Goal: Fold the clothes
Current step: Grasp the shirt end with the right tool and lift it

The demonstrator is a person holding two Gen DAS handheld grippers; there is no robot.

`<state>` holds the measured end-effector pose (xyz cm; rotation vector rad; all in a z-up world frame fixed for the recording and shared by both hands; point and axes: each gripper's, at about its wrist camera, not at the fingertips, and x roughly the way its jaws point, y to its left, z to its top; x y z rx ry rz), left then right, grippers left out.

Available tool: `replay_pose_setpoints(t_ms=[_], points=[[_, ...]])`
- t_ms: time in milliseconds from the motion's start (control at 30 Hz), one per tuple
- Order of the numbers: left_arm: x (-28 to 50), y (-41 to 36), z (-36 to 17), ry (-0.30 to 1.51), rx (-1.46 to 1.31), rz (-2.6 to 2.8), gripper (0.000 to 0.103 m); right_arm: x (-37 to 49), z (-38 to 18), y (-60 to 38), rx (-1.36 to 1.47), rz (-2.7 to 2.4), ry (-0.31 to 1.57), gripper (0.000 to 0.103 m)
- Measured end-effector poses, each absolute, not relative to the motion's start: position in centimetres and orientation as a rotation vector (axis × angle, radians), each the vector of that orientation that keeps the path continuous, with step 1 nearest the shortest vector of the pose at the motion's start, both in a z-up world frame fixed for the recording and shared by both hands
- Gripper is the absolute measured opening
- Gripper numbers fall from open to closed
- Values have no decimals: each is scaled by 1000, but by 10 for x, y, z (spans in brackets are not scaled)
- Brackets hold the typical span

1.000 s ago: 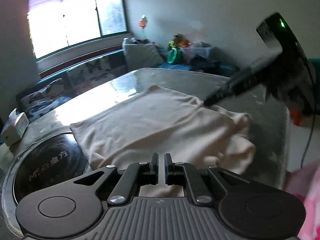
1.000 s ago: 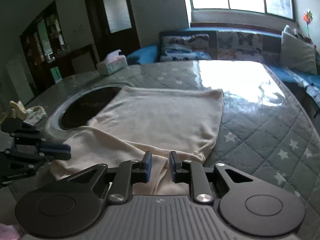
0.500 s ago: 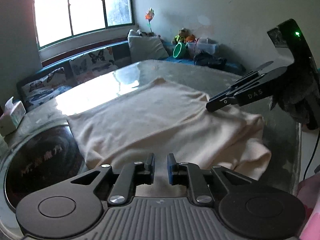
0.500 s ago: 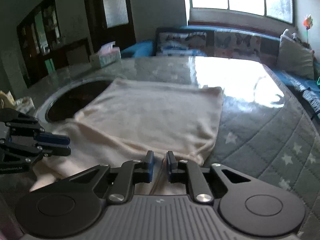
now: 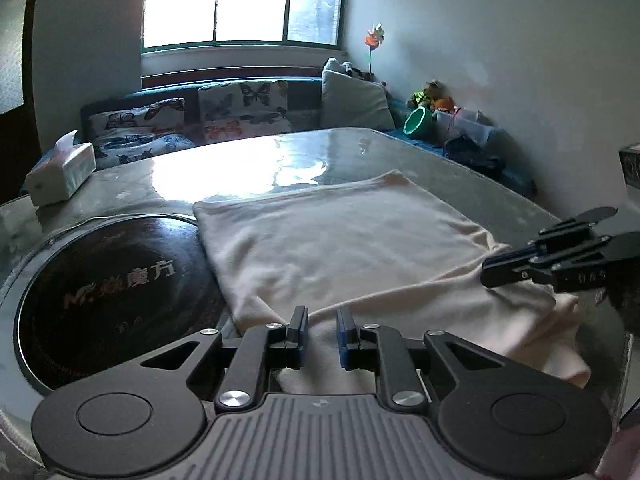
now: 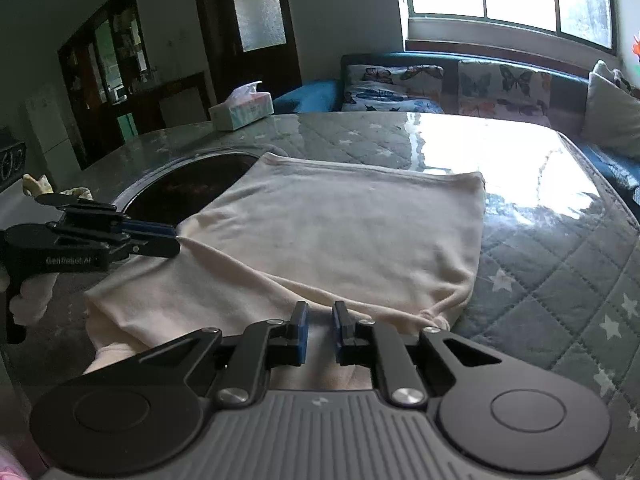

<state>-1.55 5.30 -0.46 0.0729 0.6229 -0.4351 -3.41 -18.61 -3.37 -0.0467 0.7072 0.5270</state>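
A cream garment (image 5: 344,240) lies folded flat on the table, its upper layer's near edge running between the two grippers. In the left wrist view my left gripper (image 5: 322,322) hovers at that edge on the near left, fingers slightly apart, cloth showing below the gap. My right gripper (image 5: 486,276) reaches in from the right, tips at the same edge. In the right wrist view the garment (image 6: 340,224) fills the middle. My right gripper (image 6: 320,320) is narrowly open over the near fold, and my left gripper (image 6: 176,240) touches the fold's left end.
A round black cooktop (image 5: 112,280) is set into the table left of the garment, which overlaps its rim. A tissue box (image 5: 60,172) stands at the far left. A sofa (image 6: 460,80) with butterfly cushions runs under the window. The quilted table top (image 6: 560,272) extends right.
The left gripper's fingers have parted from nearly shut to slightly open. Both grippers have drawn back and lower, and the upper layer's edge now lies down on the garment.
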Motion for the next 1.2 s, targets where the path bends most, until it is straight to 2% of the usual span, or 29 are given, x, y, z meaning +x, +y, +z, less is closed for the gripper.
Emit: replay_pose_setpoints(t_ms=[233,300,467,567,600,667,1100,1133,1200], points=[[-19,52,-3,620,109,-421,22,-45,-24,-186,-104,572,689,14],[-33,47,4,592,185,-444,38,-49,-21,-186,-120,584,683,16],[-78,25,11,539,349,-579,47,-57,-21,-180,-207,649,693,19],[-104,13,9,520,447,-657,58,-57,-33,-181,-217,648,716,21],[-111,10,7,514,483,-668,58,-58,-32,-181,-211,648,714,22],[-121,7,1,504,546,-679,59,-62,-27,-182,-209,644,706,33],[-129,-13,-20,436,688,-762,60,-78,-26,-191,-219,656,716,33],[-128,-14,-21,428,684,-768,60,-81,-25,-191,-238,663,712,33],[-124,-17,-23,424,665,-780,48,-87,-21,-191,-276,677,705,33]])
